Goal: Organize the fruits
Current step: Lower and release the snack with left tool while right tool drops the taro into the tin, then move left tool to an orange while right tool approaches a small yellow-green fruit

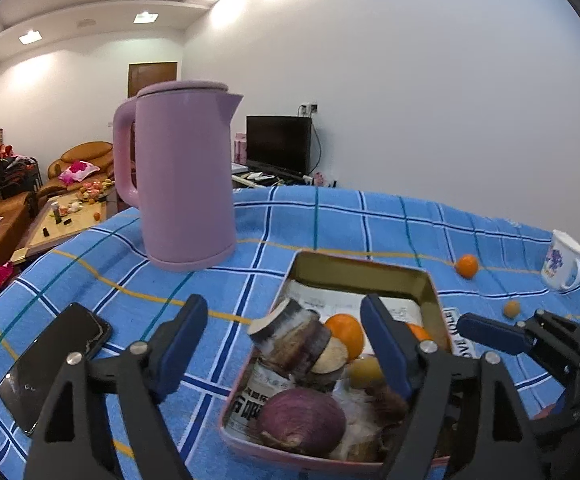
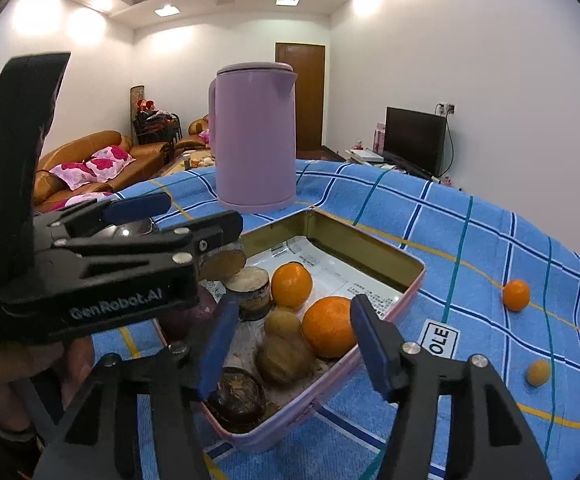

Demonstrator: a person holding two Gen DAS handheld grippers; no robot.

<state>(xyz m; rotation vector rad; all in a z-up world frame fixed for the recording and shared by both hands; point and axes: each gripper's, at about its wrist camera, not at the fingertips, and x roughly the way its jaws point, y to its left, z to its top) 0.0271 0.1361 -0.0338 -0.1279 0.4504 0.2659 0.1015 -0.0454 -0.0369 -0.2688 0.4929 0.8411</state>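
A pink metal tin (image 1: 364, 270) (image 2: 370, 246) lined with newspaper stands on the blue checked cloth. It holds oranges (image 2: 328, 332) (image 1: 345, 334), small yellowish fruits (image 2: 283, 323), a purple onion (image 1: 302, 420) and short cut stalk pieces (image 1: 294, 338). My left gripper (image 1: 283, 344) is open over the tin's near left part, around the stalk pieces without gripping them. My right gripper (image 2: 290, 344) is open above the tin's near edge, with an orange and brownish fruits between its fingers. A loose orange (image 1: 467, 266) (image 2: 515, 295) and a small yellow fruit (image 1: 511, 308) (image 2: 538, 373) lie on the cloth to the right.
A tall pink kettle (image 1: 185, 180) (image 2: 253, 136) stands behind the tin. A black phone (image 1: 53, 364) lies at the left. A white mug (image 1: 562, 260) stands at the far right edge. A label reading "OLE" (image 2: 440, 338) lies beside the tin.
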